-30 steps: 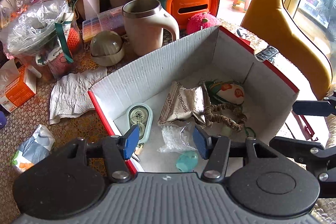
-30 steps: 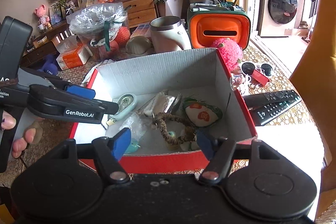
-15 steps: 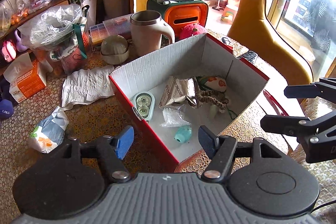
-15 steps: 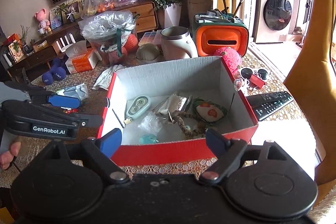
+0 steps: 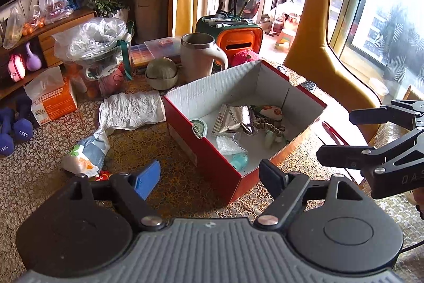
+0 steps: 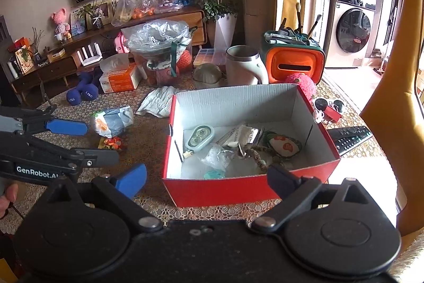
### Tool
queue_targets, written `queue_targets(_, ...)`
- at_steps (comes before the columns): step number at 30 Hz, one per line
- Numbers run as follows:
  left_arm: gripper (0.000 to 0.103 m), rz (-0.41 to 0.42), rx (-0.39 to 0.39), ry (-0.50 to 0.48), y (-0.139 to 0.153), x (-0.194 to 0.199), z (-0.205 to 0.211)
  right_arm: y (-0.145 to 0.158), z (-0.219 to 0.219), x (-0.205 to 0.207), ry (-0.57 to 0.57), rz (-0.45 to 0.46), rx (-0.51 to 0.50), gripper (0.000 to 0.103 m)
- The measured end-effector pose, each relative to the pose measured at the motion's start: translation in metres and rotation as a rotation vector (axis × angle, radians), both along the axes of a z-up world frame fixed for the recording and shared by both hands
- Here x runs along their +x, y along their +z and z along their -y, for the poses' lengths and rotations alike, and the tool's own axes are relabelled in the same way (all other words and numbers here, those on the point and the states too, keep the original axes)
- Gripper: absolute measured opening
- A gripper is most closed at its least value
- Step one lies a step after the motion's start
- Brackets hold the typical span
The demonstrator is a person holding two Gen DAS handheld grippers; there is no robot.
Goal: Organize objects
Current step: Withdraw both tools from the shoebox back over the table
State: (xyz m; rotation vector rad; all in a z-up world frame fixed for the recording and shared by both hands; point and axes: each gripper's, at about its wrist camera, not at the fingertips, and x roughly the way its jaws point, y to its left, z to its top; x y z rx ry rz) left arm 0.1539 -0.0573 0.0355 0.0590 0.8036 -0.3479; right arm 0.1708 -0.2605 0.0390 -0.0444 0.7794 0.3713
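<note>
red box (image 5: 212,150) wall hides part of the mint case (image 5: 198,125) — contents jumbled

My table (image 6: 148,139), under its gold lace-patterned cloth, carries the red cardboard box (image 6: 238,190) near the middle. To its left lie a crumpled white towel (image 6: 159,100), a soft wipes pack (image 6: 112,121) and an orange tissue box (image 6: 120,80). Behind it stand a cream mug (image 6: 245,65) and an orange-fronted organizer (image 6: 294,62), and two remotes (image 6: 349,138) lie to its right.
</note>
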Motion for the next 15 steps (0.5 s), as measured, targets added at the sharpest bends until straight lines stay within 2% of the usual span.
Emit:
queue_targets(8,0.087,0.022,-0.041,0.048,0.005,-0.015,-0.045,0.002,-0.030,-0.008,0.025,0.004,-0.017,0.100)
queue_targets(13,0.099,0.034,-0.064,0.098,0.001,-0.025,-0.080,-0.003,-0.048,-0.008,0.046,-0.005,-0.017,0.100)
queue_targets(15,0.100,0.045,-0.069,0.116,-0.002,-0.029,-0.094,-0.005,-0.055,-0.007,0.053,-0.008,-0.017,0.100)
